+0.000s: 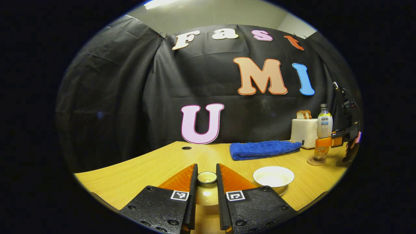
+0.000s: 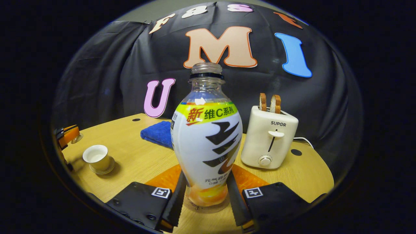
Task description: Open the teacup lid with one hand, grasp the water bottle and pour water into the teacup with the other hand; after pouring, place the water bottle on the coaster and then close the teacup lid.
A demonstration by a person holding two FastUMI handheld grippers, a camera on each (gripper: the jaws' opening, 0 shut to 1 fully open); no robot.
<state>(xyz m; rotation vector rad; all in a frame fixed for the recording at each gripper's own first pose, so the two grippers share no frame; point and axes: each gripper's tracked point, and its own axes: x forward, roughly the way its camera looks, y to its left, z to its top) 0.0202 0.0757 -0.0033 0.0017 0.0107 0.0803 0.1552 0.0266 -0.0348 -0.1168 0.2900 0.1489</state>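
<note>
My left gripper [image 1: 207, 169] is shut on the knob of the round teacup lid [image 1: 207, 178] and holds it over the table. To its right the white teacup [image 1: 273, 176] stands uncovered on its saucer. In the right gripper view the teacup [image 2: 96, 157] is at the left, and beside it is the left gripper [image 2: 67, 135] with the lid [image 2: 77, 139]. My right gripper [image 2: 207, 182] is shut on the lower body of the uncapped water bottle [image 2: 207, 139], which stands upright. From the left gripper view, the bottle [image 1: 324, 128] rests on the round coaster [image 1: 316, 161] with the right gripper [image 1: 328, 142] around it.
A folded blue towel [image 1: 264, 149] lies at the back of the wooden table [image 1: 136, 175]. A white toaster [image 2: 269, 140] with two bread slices stands just behind and right of the bottle. The table's front edge curves close to both grippers.
</note>
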